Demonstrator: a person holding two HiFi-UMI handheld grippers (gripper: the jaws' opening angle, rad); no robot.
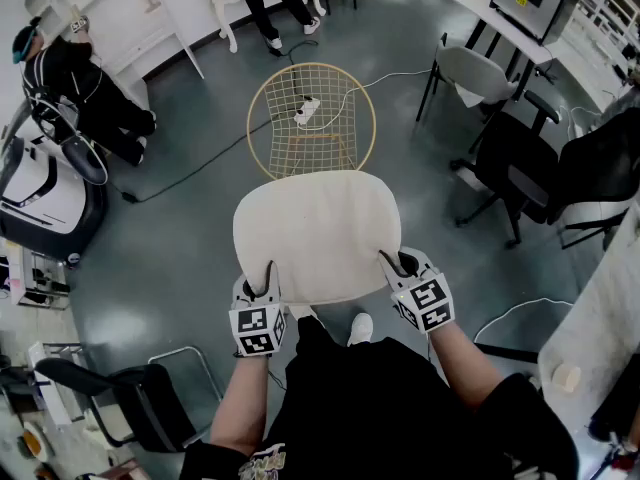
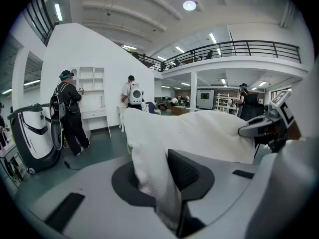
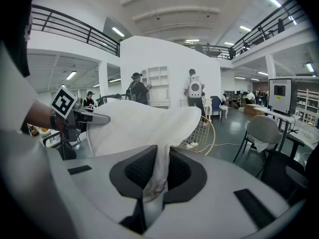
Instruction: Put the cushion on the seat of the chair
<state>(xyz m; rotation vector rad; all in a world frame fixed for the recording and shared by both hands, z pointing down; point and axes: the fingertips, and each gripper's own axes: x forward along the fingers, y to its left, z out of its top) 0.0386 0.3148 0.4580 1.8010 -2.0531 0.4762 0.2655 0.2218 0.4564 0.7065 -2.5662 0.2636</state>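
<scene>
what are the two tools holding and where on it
Both hold the cushion by its near edge: the left tool pinches its near left corner, the right tool its near right corner.

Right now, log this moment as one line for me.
left gripper: shut on cream fabric cushion | right gripper: shut on cushion | gold wire chair: ahead, seat uncovered | cushion: held aloft, not placed

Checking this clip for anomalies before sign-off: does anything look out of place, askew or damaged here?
One thing: a white power strip with cables shows through the mesh of the wire chair. Whether it lies on the seat or on the floor beneath, I cannot tell. The cushion looks intact.
</scene>
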